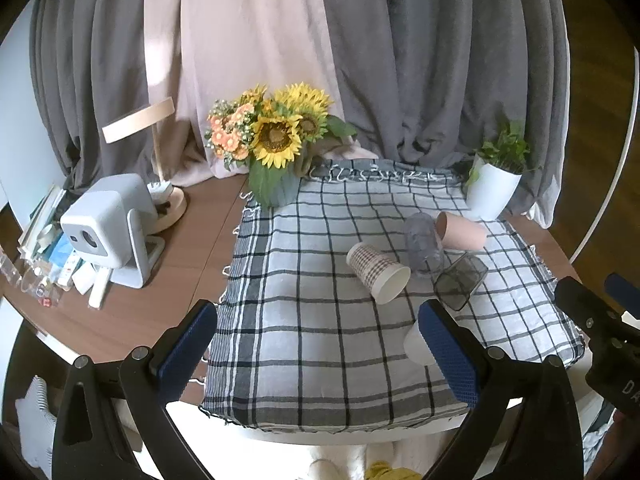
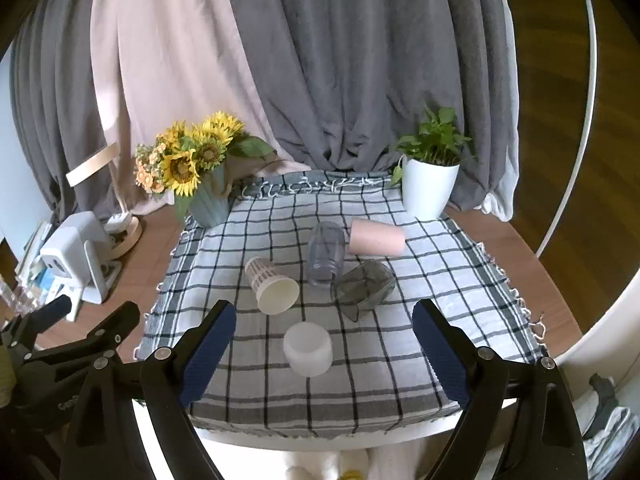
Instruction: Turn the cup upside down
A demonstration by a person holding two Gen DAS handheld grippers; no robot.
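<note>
Several cups rest on a checked cloth (image 2: 360, 376). A white cup (image 2: 308, 348) stands near the front, bottom up; the left wrist view shows it (image 1: 414, 344) partly behind a finger. A patterned paper cup (image 2: 272, 285) (image 1: 378, 272), a clear cup (image 2: 326, 254) (image 1: 424, 246), a pink cup (image 2: 376, 237) (image 1: 460, 232) and a smoky grey cup (image 2: 362, 286) (image 1: 460, 278) lie on their sides. My right gripper (image 2: 324, 354) is open, its jaws either side of the white cup, short of it. My left gripper (image 1: 320, 354) is open and empty over the cloth's front left.
A sunflower vase (image 2: 208, 196) stands at the cloth's back left, a white plant pot (image 2: 428, 188) at the back right. A white projector (image 1: 108, 224), a lamp (image 1: 160, 184) and clutter fill the table's left. Curtains hang behind. The table edge (image 2: 320, 440) is close.
</note>
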